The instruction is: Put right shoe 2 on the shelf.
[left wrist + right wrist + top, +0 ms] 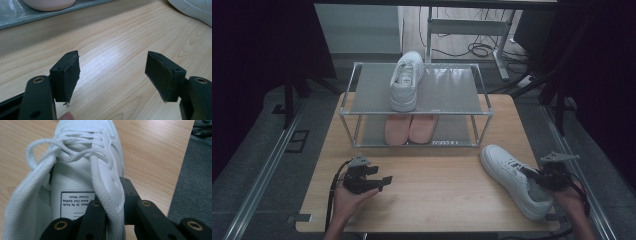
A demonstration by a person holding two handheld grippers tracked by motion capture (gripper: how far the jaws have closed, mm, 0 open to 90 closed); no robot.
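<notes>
A white lace-up sneaker (507, 175) lies on the wooden table (437, 200) at the right, toe toward the rack. My right gripper (533, 176) is shut on the sneaker's collar near the heel. In the right gripper view one jaw sits inside the sneaker (82, 177) and the other outside, and the right gripper (112, 197) pinches the padded side wall between them. My left gripper (379, 181) rests in a hand at the table's front left. Its jaws stand wide apart over bare wood, and the left gripper (112, 75) holds nothing.
A two-shelf metal rack (362, 90) stands at the back of the table. A second white sneaker (406, 80) sits on its top shelf, a pair of pink shoes (409, 129) on the lower one. Grey floor drops off past the table's right edge (195, 182).
</notes>
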